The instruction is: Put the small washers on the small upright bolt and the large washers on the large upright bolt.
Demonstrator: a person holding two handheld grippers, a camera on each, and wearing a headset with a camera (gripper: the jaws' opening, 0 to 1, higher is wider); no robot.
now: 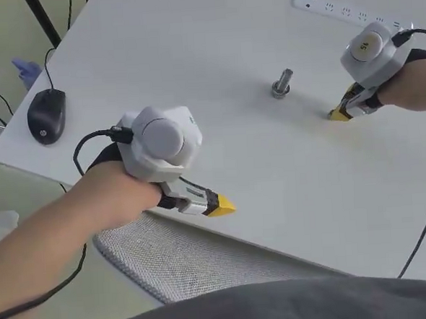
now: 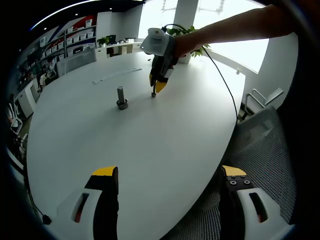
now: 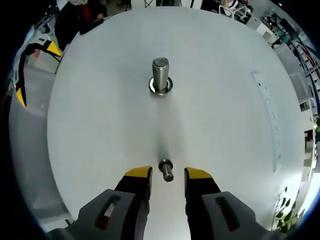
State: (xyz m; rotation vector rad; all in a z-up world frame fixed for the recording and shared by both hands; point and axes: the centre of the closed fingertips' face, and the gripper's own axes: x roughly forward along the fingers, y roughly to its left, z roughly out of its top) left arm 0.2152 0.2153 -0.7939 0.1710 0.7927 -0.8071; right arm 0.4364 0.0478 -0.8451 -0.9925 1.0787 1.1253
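Mouse [image 1: 46, 115], 9 o'clock on the table [image 1: 192, 59]: faint logo, possibly "hp".

Left gripper [image 1: 219, 205], 7 o'clock at the near edge: fingers wide apart, holding nothing.

Large bolt [image 3: 160, 70], upright at 1 o'clock: washers [image 3: 160, 86] seated round its base.

Right gripper [image 3: 167, 175], 3 o'clock: fingers parted either side of the small bolt [image 3: 166, 170], no clear contact. A collar [image 3: 165, 163] at its base is likely small washers; count unreadable.

Every washer I can see sits on a bolt. Judged complete or nearly so, with the right gripper yet to back off.

Round sticker [image 1: 366, 45] on the right gripper reads roughly "51".
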